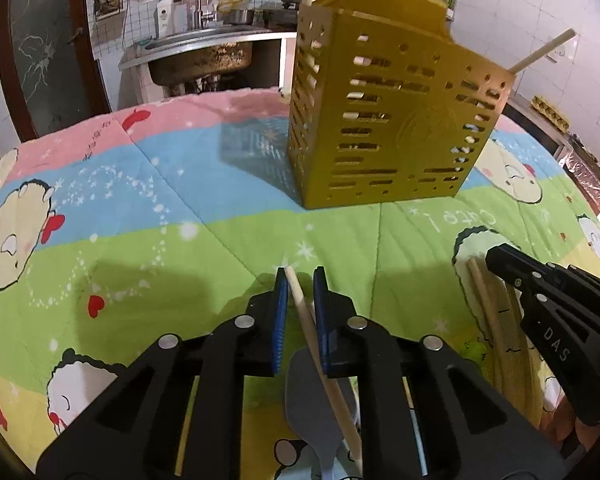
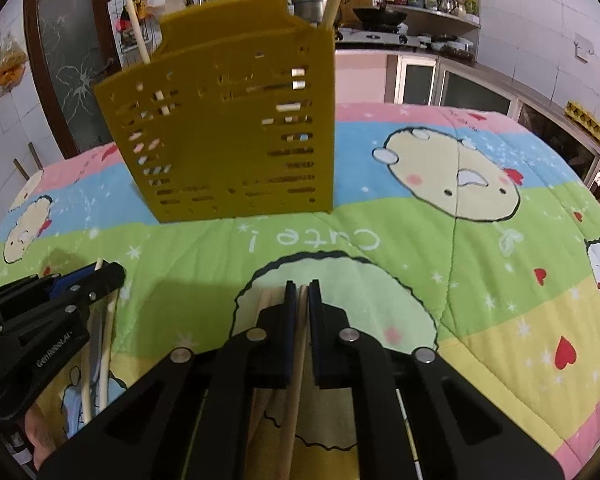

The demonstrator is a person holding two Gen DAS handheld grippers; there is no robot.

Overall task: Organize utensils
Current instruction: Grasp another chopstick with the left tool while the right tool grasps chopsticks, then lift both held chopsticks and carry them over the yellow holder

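The counter is covered by a cartoon quilt point(image 2: 480, 320); the yellow slotted holder point(image 1: 384, 120) stands at 12 o'clock from both grippers, well apart from them. Two chopsticks point(image 2: 134, 20) already stand in it, so the task is judged partly done. More chopsticks and a grey flat utensil point(image 1: 304, 396) remain on the quilt. Left gripper point(image 1: 300, 280): closed on one chopstick point(image 1: 306, 320). Right gripper point(image 2: 301, 290): closed on another chopstick point(image 2: 296, 392). Neither is lifted yet. Legible writing: "Cute" upside down on the quilt; "GenRobot.AI" and "DAS" on the gripper bodies.
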